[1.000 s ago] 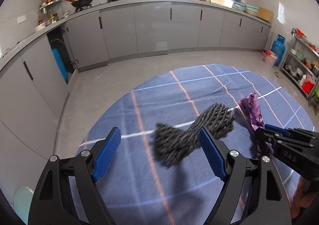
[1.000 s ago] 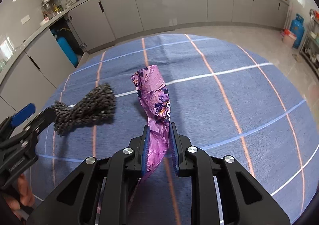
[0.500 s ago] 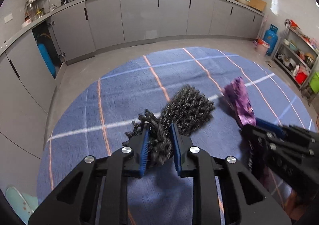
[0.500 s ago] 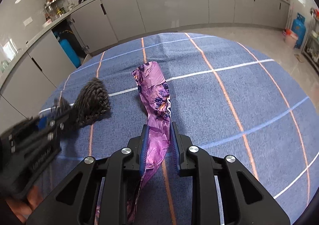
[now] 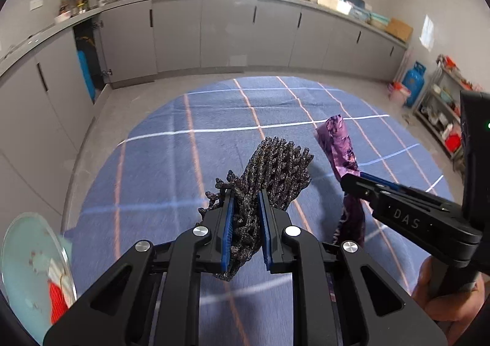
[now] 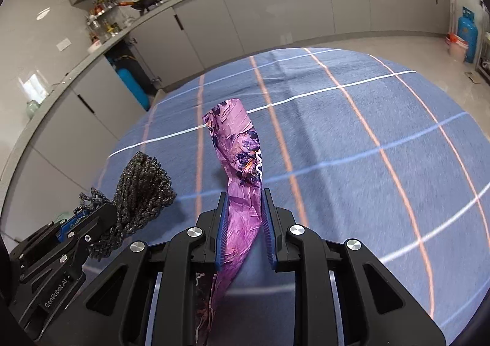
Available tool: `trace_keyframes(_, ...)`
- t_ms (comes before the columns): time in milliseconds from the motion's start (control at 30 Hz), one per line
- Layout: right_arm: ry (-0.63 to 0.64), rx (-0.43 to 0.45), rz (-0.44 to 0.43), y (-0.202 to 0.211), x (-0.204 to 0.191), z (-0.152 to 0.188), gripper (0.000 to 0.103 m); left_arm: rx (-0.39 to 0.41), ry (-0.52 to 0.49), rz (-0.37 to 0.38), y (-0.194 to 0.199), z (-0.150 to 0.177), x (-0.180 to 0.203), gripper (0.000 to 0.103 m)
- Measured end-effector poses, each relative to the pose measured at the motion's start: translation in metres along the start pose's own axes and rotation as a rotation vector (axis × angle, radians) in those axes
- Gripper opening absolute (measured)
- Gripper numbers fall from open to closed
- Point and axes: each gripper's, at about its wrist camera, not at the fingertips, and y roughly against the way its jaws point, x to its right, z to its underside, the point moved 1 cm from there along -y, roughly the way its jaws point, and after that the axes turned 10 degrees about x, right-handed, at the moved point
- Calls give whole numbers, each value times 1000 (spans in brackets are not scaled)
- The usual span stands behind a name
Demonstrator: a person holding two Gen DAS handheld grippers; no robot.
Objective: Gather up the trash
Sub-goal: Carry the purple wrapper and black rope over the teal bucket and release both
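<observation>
Left claw (image 5: 245,220) pinching dark knitted mesh bundle (image 5: 275,168), right claw (image 6: 245,223) pinching crumpled purple plastic wrapper (image 6: 239,146), both above round blue checked surface (image 6: 382,131), far edge bare

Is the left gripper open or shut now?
Shut: the left gripper pinches the black mesh between its blue pads.

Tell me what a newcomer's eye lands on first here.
The purple wrapper, clamped in the right gripper above the blue plaid rug. Beside it, the left gripper is shut on a dark knotted mesh wad, also held off the rug.
</observation>
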Motion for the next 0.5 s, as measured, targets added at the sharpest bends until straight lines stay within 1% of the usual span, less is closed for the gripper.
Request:
trace_keyframes(133,12,30,-29,21,-14,10,22,21,27,-20,22,7,-6,16)
trace_keyframes(300,20,45,-61,39,-36,23,22,35,49,-54,44,23,-14,16)
trace_keyframes(500,31,72,-93,63,-57,36,22,77,61,-79,81,36,-23,16)
